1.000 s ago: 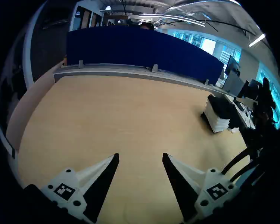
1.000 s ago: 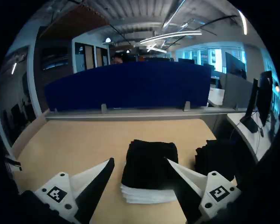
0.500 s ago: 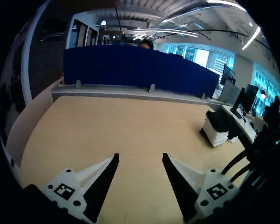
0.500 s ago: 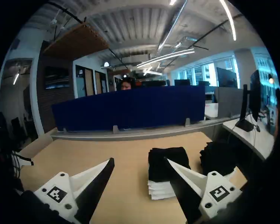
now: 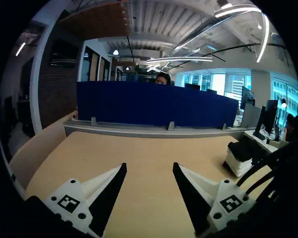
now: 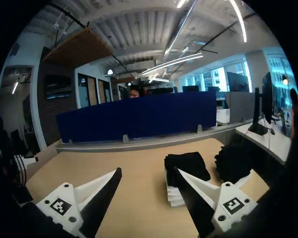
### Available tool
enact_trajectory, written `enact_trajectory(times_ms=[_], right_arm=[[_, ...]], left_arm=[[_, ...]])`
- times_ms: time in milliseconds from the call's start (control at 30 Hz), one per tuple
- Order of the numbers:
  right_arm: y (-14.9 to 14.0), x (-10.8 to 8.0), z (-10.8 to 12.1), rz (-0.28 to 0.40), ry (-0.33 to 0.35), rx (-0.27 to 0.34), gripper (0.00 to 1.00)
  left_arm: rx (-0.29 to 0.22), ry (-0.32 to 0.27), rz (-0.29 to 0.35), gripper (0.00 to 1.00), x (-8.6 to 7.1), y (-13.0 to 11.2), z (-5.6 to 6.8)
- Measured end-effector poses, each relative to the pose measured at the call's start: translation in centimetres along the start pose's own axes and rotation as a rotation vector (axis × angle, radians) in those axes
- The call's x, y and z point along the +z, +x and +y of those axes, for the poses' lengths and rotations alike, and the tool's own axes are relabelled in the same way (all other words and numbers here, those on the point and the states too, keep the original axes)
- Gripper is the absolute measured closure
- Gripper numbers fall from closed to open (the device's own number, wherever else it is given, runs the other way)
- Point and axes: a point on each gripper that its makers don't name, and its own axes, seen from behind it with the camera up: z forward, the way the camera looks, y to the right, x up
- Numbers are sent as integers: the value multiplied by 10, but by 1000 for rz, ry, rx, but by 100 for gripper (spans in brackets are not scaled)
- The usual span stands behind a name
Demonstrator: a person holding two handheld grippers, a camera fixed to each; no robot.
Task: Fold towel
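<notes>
**A:** Holding anything, either gripper?

**B:** No. The left gripper has its fingers spread above the bare table, with nothing between them. The right gripper is spread wide and empty too.

**A:** Where's the towel?

**B:** Towels sit folded in a stack, dark on top and white below, on the table's right side. It lies just past the right gripper's right finger, which hides its near corner. A dark pile lies just beside it, nearer the edge. I can't tell what that one is.

**A:** Why keep them there?

**B:** I'd guess it leaves the middle free for folding.

**A:** And the grippers' aim?

**B:** Both look out level toward the divider, not down at cloth. No towel is spread out, so I'd say a fold isn't under way. The stack is closest to the right gripper, so that one would likely fetch.
</notes>
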Motion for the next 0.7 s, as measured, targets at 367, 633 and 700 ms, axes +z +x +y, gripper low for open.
enact_trajectory(times_ms=[367,633,700], right_arm=[[-8,12,-15,-27,24,-17,0],[-24,24,-22,-102,39,-18,0],[-27,26,-23,-121,43,-23,0]], left_arm=[[10,35,143,14,1,18,-17],[42,44,173,14,13,5,-22],[38,46,183,14,16,0,-25]])
